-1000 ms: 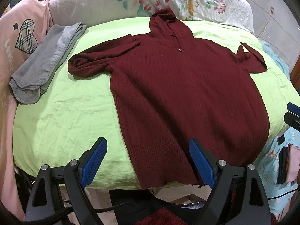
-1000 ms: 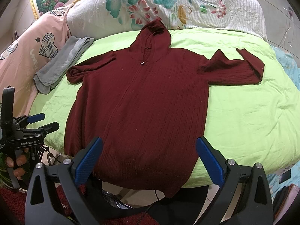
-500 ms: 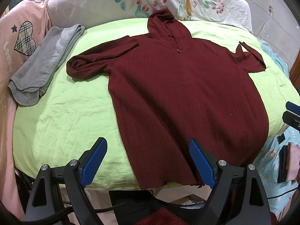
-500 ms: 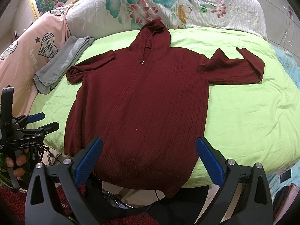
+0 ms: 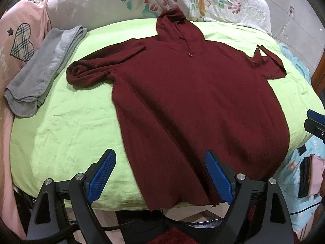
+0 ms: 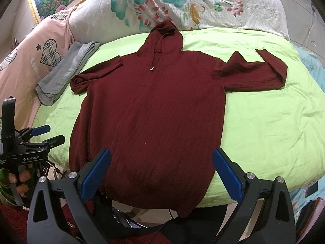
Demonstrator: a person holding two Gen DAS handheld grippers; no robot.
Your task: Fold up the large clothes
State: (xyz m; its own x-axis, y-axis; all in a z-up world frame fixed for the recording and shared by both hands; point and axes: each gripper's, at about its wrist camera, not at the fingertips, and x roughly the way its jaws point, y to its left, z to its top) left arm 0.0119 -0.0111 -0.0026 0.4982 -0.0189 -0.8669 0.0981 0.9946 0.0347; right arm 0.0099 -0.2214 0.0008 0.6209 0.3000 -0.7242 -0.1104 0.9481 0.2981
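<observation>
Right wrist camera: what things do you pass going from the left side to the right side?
Left gripper → pink heart pillow → grey towel → red hoodie → bare green sheet.

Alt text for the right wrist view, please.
A dark red hooded sweater lies spread flat on a lime-green sheet, hood toward the floral pillow. The open right gripper hovers near its hem; a folded grey cloth lies at left.

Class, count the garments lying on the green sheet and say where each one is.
2. The maroon hoodie lies spread flat mid-bed, hem overhanging the near edge; a folded grey garment lies at the far left edge. None seems hidden.
</observation>
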